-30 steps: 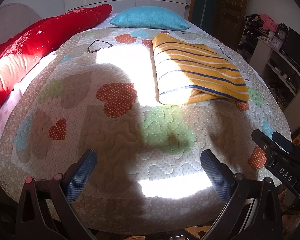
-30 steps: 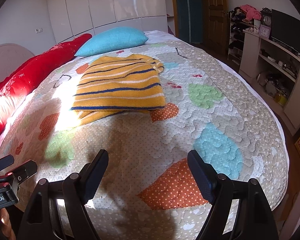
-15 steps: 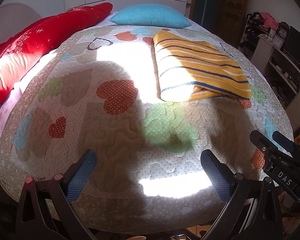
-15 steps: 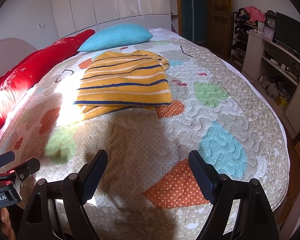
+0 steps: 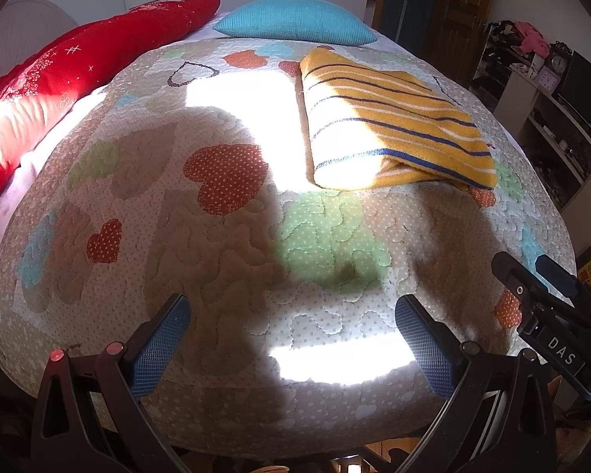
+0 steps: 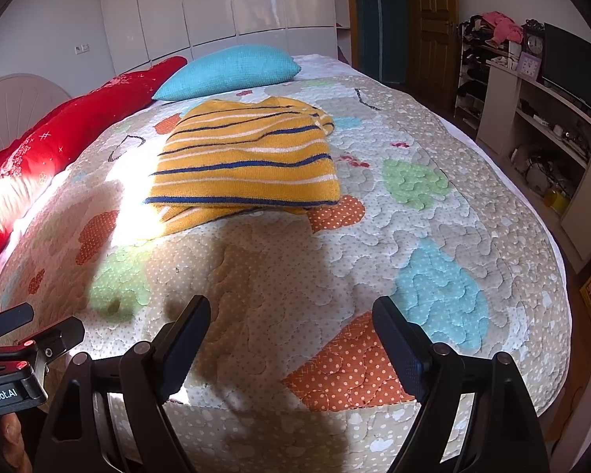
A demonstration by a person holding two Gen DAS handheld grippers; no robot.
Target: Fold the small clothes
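Note:
A yellow striped sweater (image 5: 398, 126) lies folded on the heart-patterned quilt (image 5: 232, 236), in the far right part of the bed; it also shows in the right wrist view (image 6: 248, 161). My left gripper (image 5: 291, 327) is open and empty, hovering over the quilt's near edge, well short of the sweater. My right gripper (image 6: 291, 327) is open and empty, also over the near edge; it also shows at the right of the left wrist view (image 5: 532, 272). The left gripper appears at the left edge of the right wrist view (image 6: 27, 327).
A blue pillow (image 6: 228, 71) and long red pillows (image 5: 59, 90) lie along the far side of the bed. Shelves with clutter and clocks (image 6: 532, 90) stand to the right. White wardrobe doors (image 6: 232, 4) are behind the bed.
Both grippers have drawn back and tilted slightly, so the sweater sits a little lower and nearer in both views. Both stay open and empty.

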